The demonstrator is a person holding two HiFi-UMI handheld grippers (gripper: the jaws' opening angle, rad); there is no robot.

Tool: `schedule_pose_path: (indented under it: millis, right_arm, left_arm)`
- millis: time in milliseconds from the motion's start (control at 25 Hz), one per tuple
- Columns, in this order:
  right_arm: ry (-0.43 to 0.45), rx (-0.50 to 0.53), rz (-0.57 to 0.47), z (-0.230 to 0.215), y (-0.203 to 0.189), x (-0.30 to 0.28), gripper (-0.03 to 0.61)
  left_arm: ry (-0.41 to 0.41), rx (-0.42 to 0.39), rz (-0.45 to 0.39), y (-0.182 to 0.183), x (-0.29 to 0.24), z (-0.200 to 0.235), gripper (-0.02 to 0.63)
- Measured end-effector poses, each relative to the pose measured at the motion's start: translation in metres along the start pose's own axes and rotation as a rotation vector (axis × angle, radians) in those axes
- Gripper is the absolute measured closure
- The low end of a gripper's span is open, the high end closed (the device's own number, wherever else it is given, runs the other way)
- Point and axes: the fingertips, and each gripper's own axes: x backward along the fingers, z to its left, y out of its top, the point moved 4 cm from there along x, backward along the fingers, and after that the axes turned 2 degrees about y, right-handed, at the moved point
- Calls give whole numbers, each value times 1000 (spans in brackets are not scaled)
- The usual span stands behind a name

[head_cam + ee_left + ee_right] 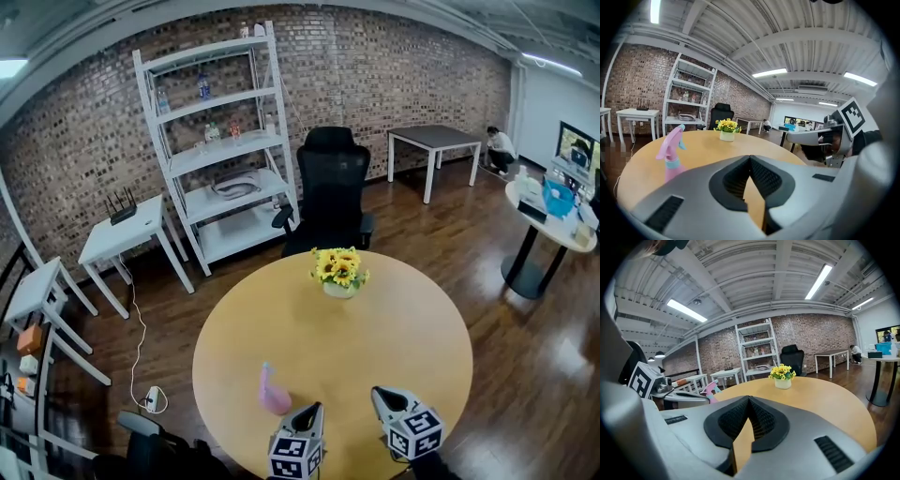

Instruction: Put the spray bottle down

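The pink spray bottle (273,394) with a light blue collar stands upright on the round wooden table (403,323), near its front left edge. My left gripper (314,407) hovers just right of the bottle and apart from it, shut with nothing between its jaws. In the left gripper view the bottle (670,151) is off to the left of the shut left gripper (750,157). My right gripper (378,394) is further right over the table's front, also shut and empty. In the right gripper view the bottle (708,388) shows partly behind the left gripper, left of the right gripper (749,398).
A white pot of yellow flowers (339,271) stands at the table's far side. A black office chair (330,192) is behind it, with a white shelf unit (220,141) against the brick wall. Small white tables stand at the left and a dark table (434,141) at the back right.
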Motion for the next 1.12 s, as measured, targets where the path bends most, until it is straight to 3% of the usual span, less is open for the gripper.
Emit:
schedule_pose_path:
  millis: [1120]
  right_arm:
    - [6, 8, 3, 5, -3, 3, 597]
  left_arm:
    - [-39, -12, 42, -3, -4, -10, 615]
